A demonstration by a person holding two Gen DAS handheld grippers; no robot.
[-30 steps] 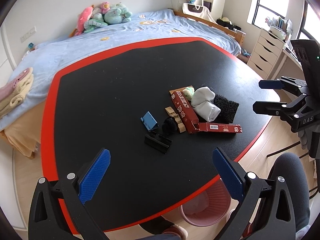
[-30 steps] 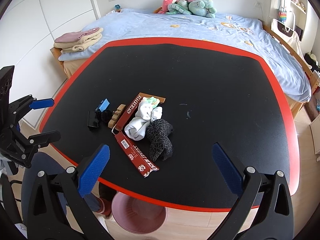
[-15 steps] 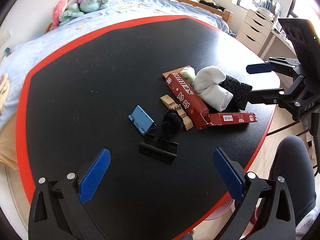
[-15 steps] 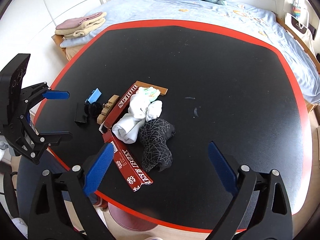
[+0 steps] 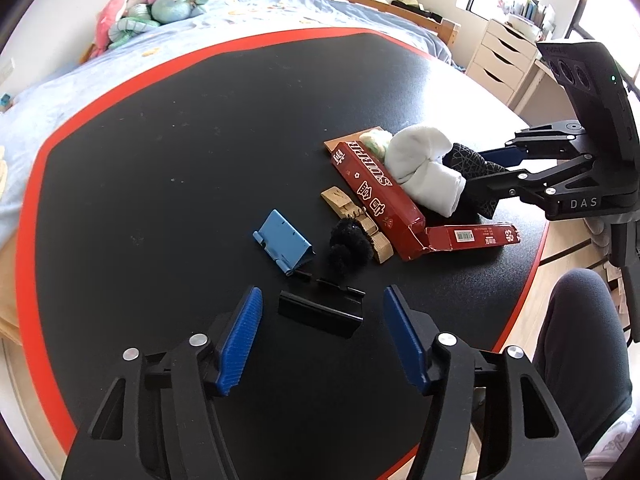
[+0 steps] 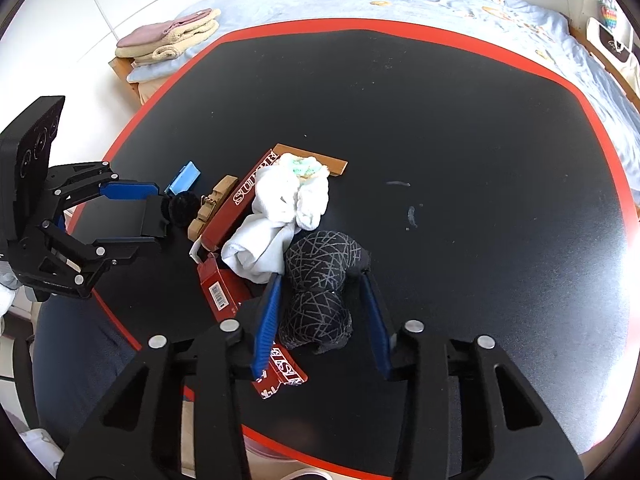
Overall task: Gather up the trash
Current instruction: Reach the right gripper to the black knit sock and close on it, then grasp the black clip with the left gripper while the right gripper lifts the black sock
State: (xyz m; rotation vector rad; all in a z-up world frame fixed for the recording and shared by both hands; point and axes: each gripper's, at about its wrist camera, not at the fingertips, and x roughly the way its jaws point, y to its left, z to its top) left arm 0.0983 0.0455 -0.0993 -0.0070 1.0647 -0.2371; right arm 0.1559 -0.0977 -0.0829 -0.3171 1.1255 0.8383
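A pile lies near the front edge of the black table (image 5: 160, 152): a torn red carton (image 5: 380, 196) (image 6: 224, 296), a white cloth (image 5: 424, 168) (image 6: 276, 224), a black patterned sock (image 6: 320, 280) (image 5: 476, 168), a wooden clip (image 5: 360, 220), a black fuzzy ball (image 5: 348, 240), a blue folded stand (image 5: 284, 244) and a black stand (image 5: 320, 312) (image 6: 150, 216). My left gripper (image 5: 322, 340) is open, its fingers on either side of the black stand. My right gripper (image 6: 320, 320) is open, its fingers on either side of the patterned sock.
A red rim (image 6: 520, 56) edges the table. A bed with stuffed toys (image 5: 152, 8) lies behind it, folded towels (image 6: 168, 36) at one corner. White drawers (image 5: 500, 60) stand at the right. The person's knee (image 5: 580, 344) is by the table edge.
Both grippers moved forward and down to the pile and narrowed. The left now brackets the black stand, the right brackets the patterned sock.
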